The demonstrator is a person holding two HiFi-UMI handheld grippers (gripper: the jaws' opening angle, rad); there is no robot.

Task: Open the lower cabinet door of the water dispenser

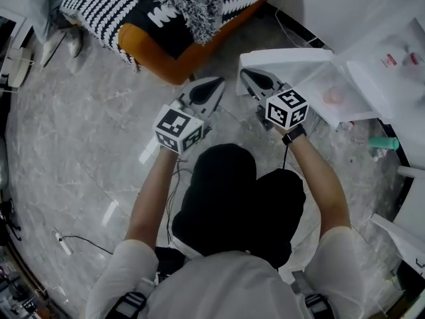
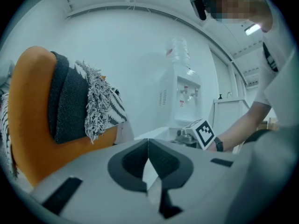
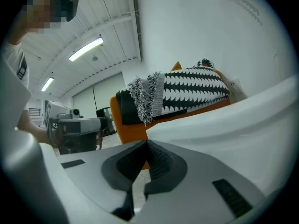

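The tall white water dispenser (image 2: 180,97), with a clear bottle on its top, is seen standing against the pale wall in the left gripper view; in the head view its lower part is found at the right, beside the grey marbled floor (image 1: 86,125), and a flat white lower cabinet door (image 1: 285,60) is shown angled outward from it, so that a compartment is exposed behind, in which a pale pink round thing (image 1: 334,96) is glimpsed, too blurred to be named; the door is therefore judged to be already swung open, or very nearly so, although the hinge side cannot be made out. The right gripper (image 1: 251,78) is held just beside the free edge of that door, whose white face fills the right side of the right gripper view; its jaws are seen pressed together with nothing between them, and whether the door is touched cannot be told. The left gripper (image 1: 214,85) is held near it, over the floor and apart from the door; its jaws are likewise closed tip to tip on nothing. An orange sofa (image 1: 176,58) draped with a black-and-white patterned throw (image 1: 113,2) is seen beyond both grippers and is not involved. Little is judged to be left: at most the door is to be pushed to its full swing, and the grippers are to be drawn clear.
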